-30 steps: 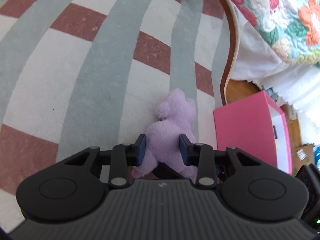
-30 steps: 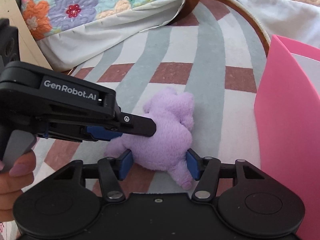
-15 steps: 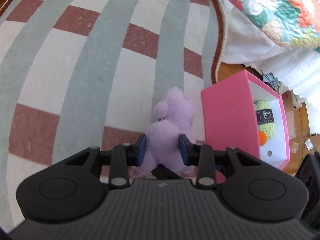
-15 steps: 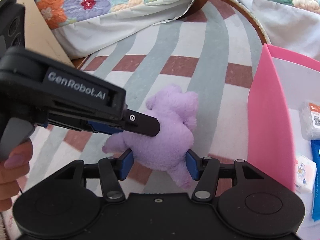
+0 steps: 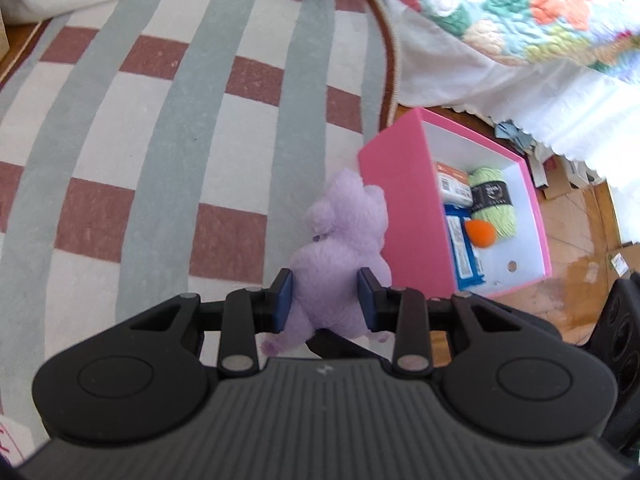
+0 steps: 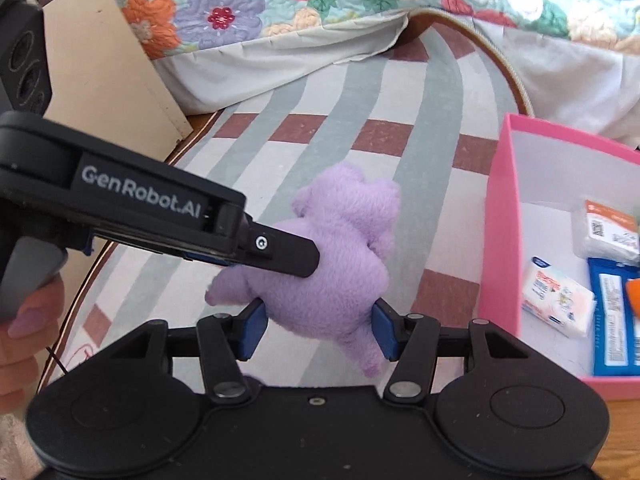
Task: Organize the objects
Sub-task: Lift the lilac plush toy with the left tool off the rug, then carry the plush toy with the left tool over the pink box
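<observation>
Above the striped rug, a purple plush toy is held by both grippers at once, lifted clear of the floor. The left gripper is seen with its blue-padded fingers pinching the toy's rear body from both sides. In the right wrist view, the right gripper is seen with its fingers pressed into the plush's lower body, set wider apart than the left pair. The left gripper's black arm, marked with white lettering, is seen there reaching in from the left, its tip sunk in the toy's fur. Part of a hand is visible at the left edge, wrapped around that gripper's grey handle.

Just right of the toy, a pink box with a white interior is seen standing open, partly on the rug and partly on the wooden floor. Inside it are held a skein of light green yarn, an orange ball touching the yarn, a blue packet, a white packet with an orange label, and, shown in the right wrist view, a small white tissue pack. A bed with a floral quilt and white skirt is seen at the far side, overhanging the rug's edge. A beige board is seen leaning at far left in the right wrist view.
</observation>
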{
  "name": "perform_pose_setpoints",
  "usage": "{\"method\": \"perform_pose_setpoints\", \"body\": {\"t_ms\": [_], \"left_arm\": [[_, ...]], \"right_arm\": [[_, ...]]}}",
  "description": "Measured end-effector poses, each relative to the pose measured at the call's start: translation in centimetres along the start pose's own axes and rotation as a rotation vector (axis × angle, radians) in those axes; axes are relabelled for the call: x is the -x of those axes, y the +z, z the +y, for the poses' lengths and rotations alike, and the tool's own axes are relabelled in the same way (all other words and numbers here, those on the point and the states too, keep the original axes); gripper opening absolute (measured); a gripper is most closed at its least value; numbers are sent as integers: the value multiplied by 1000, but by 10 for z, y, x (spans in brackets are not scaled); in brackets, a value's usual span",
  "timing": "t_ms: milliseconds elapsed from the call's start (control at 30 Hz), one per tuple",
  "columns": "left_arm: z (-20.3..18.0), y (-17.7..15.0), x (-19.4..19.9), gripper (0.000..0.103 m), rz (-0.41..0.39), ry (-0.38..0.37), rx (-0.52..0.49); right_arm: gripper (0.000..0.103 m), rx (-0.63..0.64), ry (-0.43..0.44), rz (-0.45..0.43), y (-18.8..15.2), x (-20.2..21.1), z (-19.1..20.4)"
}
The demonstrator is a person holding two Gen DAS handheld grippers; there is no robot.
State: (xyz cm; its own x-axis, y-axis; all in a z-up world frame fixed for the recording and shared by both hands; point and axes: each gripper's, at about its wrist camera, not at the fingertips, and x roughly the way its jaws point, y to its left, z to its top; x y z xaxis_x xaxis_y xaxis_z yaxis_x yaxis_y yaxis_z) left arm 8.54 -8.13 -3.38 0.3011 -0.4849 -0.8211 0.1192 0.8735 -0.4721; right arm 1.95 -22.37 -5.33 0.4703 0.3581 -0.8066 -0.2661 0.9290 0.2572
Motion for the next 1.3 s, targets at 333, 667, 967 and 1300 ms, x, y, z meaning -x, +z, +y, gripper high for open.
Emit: {"method": "perform_pose_setpoints", "body": {"t_ms": [333,667,967,1300], "left_arm": [[-18,-30,45,33,-4,-50,-7],[-59,-42,73,33,-34,-46,-94],[-77,-48,82,33,-59,-60,-116],[-105,-48,88,34,-83,-96,-174]], "right_arm": [[61,20,12,11,-14,51,13],[61,46,-12,-29,-20,91,13],[61,67,-27,-48,-22,110,10],[61,103,-93,-90,-23,135,5]]}}
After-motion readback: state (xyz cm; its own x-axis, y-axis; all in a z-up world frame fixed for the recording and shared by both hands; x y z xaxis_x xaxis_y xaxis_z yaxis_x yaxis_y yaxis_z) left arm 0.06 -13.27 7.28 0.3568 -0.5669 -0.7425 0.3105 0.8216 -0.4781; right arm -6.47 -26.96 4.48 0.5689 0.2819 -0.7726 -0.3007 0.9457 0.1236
